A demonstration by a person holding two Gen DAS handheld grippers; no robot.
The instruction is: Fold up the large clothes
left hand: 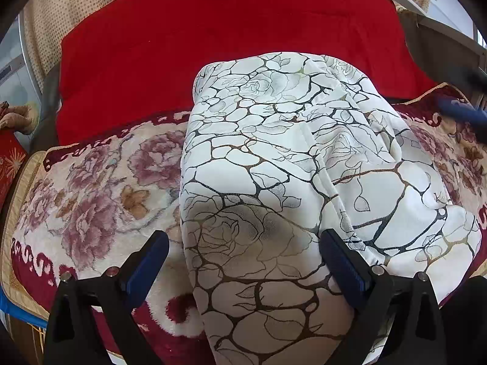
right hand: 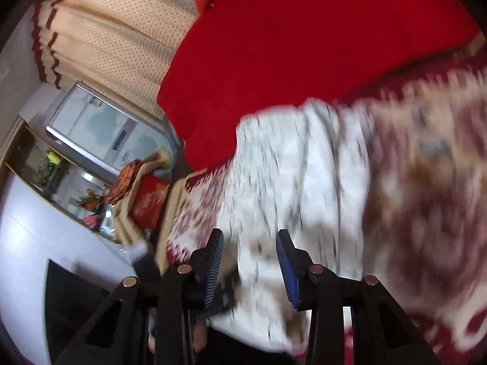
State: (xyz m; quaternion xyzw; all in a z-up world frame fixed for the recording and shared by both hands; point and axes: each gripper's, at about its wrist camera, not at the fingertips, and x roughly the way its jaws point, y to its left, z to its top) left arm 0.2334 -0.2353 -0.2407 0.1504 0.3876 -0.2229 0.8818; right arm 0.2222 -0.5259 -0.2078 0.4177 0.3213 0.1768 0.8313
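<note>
White cloth veined with black and gold cracks and faint roses, the large garment [left hand: 289, 158] lies in a folded, lumpy heap on a plush floral blanket [left hand: 91, 188] of cream, mauve and dark red, filling the left wrist view from about 12 o'clock down to 6 o'clock. Behind it, toward 12 o'clock, a plain red cushion [left hand: 228, 30] stands against a beige dotted curtain [left hand: 39, 30]. At 6 o'clock the left hand-held gripper [left hand: 243, 243] hangs over the near end of the garment with its blue-padded fingers [left hand: 149, 261] spread wide: one pad sits over the blanket at 7 o'clock, the other rests at the garment's surface at 5 o'clock, and nothing is pinched, so it is released. At 3 o'clock a blurred blue streak [left hand: 462, 114] crosses the blanket's edge. In the right wrist view, heavily smeared, the right hand-held gripper [right hand: 251, 255] points at the same garment [right hand: 292, 167] with its pads partly apart; white cloth shows in the gap between them, and I cannot tell whether they press on it. At 9 o'clock there, a glass cabinet [right hand: 61, 176] holds flowers
</note>
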